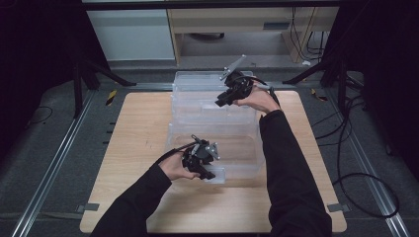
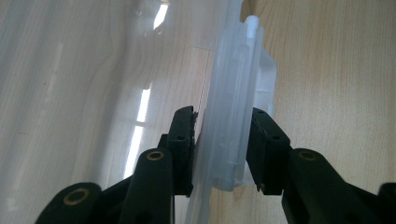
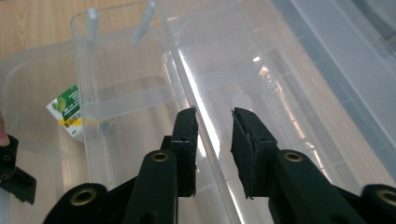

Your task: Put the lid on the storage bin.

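While straddling the far rim of the clear plastic bin (image 1: 212,123) on the pale wood table (image 1: 133,148), right gripper (image 3: 215,140) gaped slightly; left gripper (image 2: 219,140) clamped its ribbed near handle (image 2: 233,116).

High view sits above the person's side, looking forward and down over the whole counter (image 1: 148,128). The other 2 cams ride the grippers, super close: left gripper (image 2: 219,144) view stares along a clear bin (image 1: 212,123) edge, right gripper (image 3: 215,149) view into the bins. All 3 share that plastic.
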`<action>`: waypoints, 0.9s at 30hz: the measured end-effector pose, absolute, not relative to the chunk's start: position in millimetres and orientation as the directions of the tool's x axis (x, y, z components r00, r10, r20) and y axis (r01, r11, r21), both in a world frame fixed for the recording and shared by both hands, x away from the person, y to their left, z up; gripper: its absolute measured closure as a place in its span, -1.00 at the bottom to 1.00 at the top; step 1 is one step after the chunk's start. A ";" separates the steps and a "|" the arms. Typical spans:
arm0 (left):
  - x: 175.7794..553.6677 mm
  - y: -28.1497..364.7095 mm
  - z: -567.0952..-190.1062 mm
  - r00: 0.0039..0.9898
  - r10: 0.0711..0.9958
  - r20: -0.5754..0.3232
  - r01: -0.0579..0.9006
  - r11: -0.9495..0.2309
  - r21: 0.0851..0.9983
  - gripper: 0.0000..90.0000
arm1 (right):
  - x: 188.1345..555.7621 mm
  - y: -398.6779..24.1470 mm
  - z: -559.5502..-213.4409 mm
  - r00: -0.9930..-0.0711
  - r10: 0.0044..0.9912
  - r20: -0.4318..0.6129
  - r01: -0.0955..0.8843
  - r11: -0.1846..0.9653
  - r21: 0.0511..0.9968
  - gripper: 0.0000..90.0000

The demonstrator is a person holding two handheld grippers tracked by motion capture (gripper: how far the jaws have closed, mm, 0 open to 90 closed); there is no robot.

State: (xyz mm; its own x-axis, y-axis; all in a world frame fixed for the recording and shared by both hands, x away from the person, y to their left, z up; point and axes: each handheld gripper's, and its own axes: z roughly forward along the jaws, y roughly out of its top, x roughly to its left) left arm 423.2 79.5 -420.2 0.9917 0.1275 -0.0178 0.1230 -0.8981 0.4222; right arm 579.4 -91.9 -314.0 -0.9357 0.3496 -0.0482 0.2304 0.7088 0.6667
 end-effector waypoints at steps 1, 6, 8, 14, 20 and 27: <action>423.1 79.4 -420.2 0.991 0.129 -0.018 0.125 -0.898 0.423 0.43 | 580.1 -89.6 -313.8 -0.939 0.342 -0.045 0.232 0.721 0.653 0.63; 423.0 79.1 -420.3 0.991 0.131 -0.017 0.126 -0.898 0.422 0.43 | 583.0 -83.5 -312.2 -0.944 0.330 -0.018 0.252 0.752 0.609 0.76; 423.0 79.1 -420.4 0.991 0.131 -0.017 0.126 -0.898 0.422 0.43 | 583.3 -82.7 -310.9 -0.944 0.330 -0.017 0.256 0.762 0.595 0.77; 423.1 78.7 -420.5 0.991 0.132 -0.017 0.127 -0.898 0.421 0.43 | 583.9 -74.8 -306.4 -0.950 0.309 -0.039 0.240 0.807 0.540 0.83; 423.2 78.5 -420.5 0.991 0.136 -0.018 0.131 -0.898 0.419 0.43 | 583.9 -73.6 -304.9 -0.953 0.300 -0.037 0.237 0.819 0.523 0.87; 423.1 77.9 -421.0 0.987 0.156 -0.031 0.154 -0.894 0.421 0.44 | 580.9 -72.2 -303.3 -0.955 0.295 -0.033 0.236 0.821 0.520 0.90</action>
